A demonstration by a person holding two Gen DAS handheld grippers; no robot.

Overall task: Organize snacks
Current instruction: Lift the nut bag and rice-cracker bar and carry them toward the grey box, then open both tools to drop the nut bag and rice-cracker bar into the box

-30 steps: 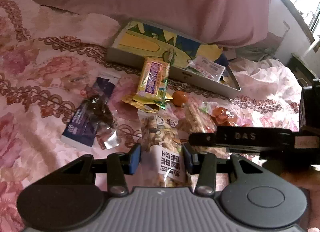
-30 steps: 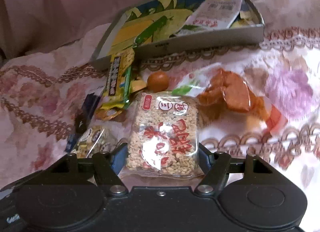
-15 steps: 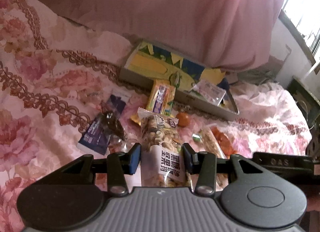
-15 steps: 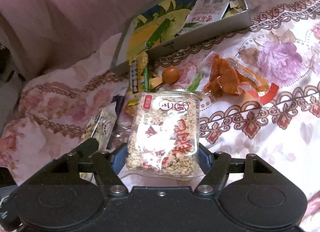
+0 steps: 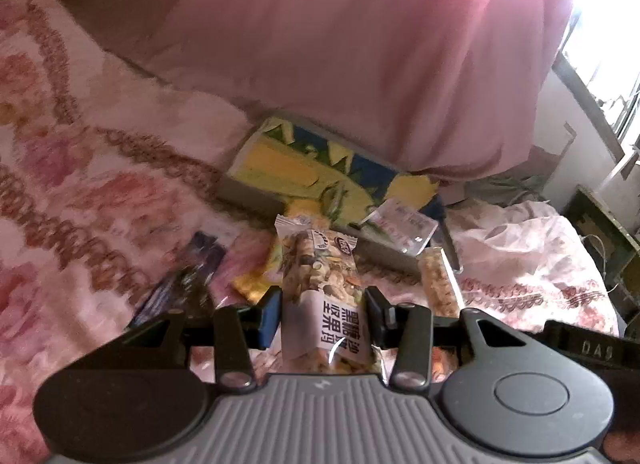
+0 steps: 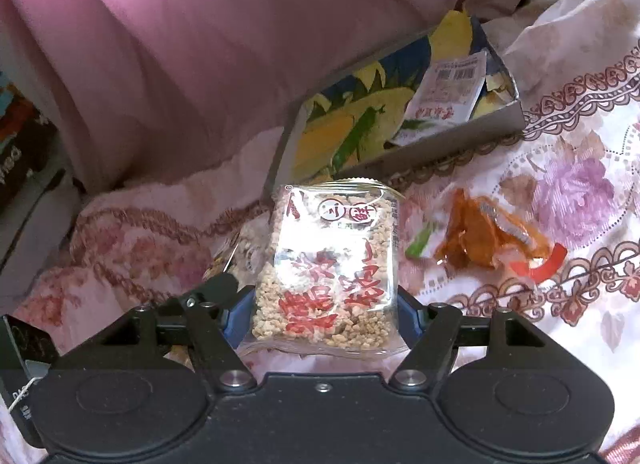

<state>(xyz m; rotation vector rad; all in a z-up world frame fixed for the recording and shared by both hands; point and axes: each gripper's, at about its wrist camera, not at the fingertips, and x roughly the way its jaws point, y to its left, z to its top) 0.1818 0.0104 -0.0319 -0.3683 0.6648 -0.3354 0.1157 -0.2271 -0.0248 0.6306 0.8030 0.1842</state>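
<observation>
Two grippers, each holding a snack packet above the bedspread

The left gripper clamps a nut-mix packet between its pads; the right gripper grips a clear puffed-grain packet across its width. Both packets stand upright above the floral bedspread, in front of the shallow box at its far edge. An orange snack bag lies on the bedspread near the box's right corner.

floral bedspread over bed; pink curtain behind; bright window at right; white wall below.
</observation>
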